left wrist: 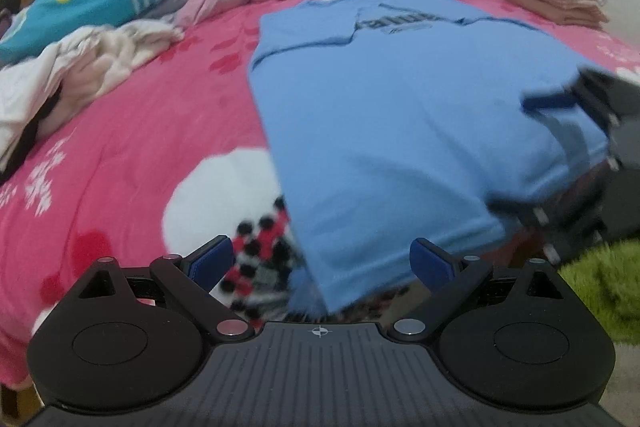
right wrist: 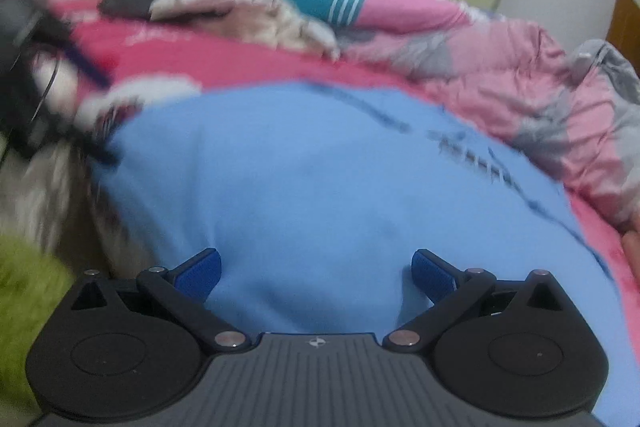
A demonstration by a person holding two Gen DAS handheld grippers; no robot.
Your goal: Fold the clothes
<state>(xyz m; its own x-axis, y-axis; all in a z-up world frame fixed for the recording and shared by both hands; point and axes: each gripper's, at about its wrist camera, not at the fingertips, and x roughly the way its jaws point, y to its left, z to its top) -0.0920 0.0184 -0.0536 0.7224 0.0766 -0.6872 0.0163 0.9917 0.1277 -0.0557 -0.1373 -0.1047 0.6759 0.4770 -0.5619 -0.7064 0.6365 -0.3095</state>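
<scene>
Both grippers, left gripper (left wrist: pixel 322 263) and right gripper (right wrist: pixel 316 267), gape wide, holding nothing, at the blue shirt's (left wrist: pixel 400 99) near hem; it stretches lengthwise away across the bed (left wrist: pixel 140 147).

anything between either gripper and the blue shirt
Nothing visible. The light blue printed t-shirt lies flat on the pink bedsheet, its hem right at the open left gripper. The open right gripper has only shirt fabric ahead of it.
</scene>
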